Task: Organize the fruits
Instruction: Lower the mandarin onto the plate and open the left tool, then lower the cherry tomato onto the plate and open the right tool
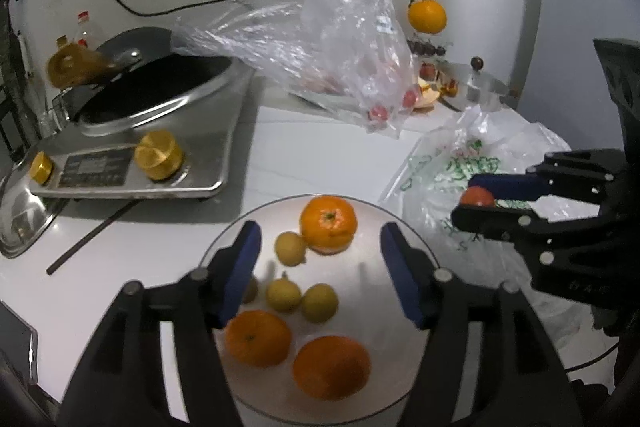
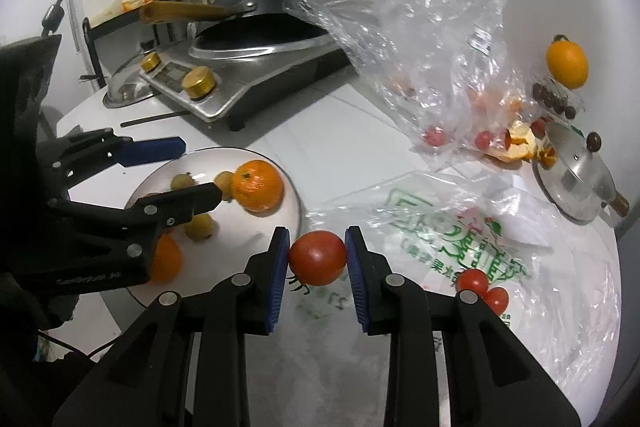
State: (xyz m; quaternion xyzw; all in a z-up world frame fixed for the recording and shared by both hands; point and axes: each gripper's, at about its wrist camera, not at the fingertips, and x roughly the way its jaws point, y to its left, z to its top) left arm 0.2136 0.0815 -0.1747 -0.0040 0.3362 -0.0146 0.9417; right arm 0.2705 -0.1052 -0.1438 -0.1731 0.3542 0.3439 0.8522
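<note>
A white plate (image 1: 372,291) holds three oranges, one at the far side (image 1: 328,223), and several small yellow fruits (image 1: 290,247). My left gripper (image 1: 320,255) is open and empty, hovering over the plate. My right gripper (image 2: 317,259) is shut on a red tomato (image 2: 318,258), held just right of the plate (image 2: 294,211) above a printed plastic bag (image 2: 452,227). The tomato (image 1: 477,197) also shows in the left wrist view between the right gripper's fingers (image 1: 480,215). Two more tomatoes (image 2: 482,287) lie on the bag.
An induction cooker (image 1: 132,163) with a wok stands at the left. A clear plastic bag (image 1: 340,47) with small red fruits lies behind. An orange (image 1: 427,15), dark fruits and a pot lid (image 2: 576,183) sit at the far right. A chopstick (image 1: 92,239) lies near the plate.
</note>
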